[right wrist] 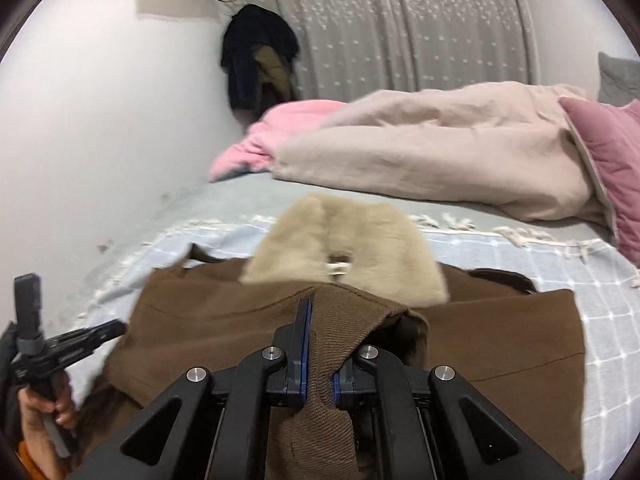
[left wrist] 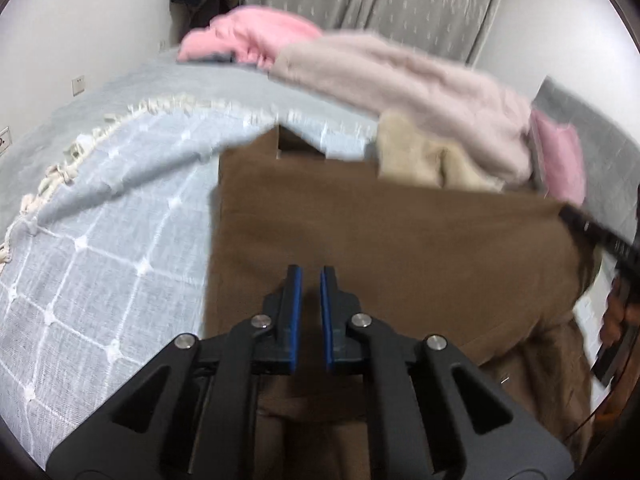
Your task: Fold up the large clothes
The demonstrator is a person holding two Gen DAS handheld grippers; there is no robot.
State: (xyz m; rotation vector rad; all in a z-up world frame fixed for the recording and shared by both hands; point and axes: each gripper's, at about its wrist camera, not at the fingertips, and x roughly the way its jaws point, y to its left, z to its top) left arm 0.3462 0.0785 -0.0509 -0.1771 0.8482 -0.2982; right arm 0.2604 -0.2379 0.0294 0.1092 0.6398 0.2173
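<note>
A brown coat with a beige fur collar lies spread on a light blue checked blanket on a bed. My left gripper hovers over the coat's left part with its blue pads nearly together and no cloth caught between them. In the right wrist view, my right gripper is shut on a raised ridge of the brown coat just below the fur collar; its right finger is mostly hidden by the fabric. The left gripper shows at lower left, held by a hand.
A pale pink duvet, a bright pink garment and a mauve pillow lie across the back of the bed. A grey curtain and dark hanging clothes stand behind. A white wall runs along the left.
</note>
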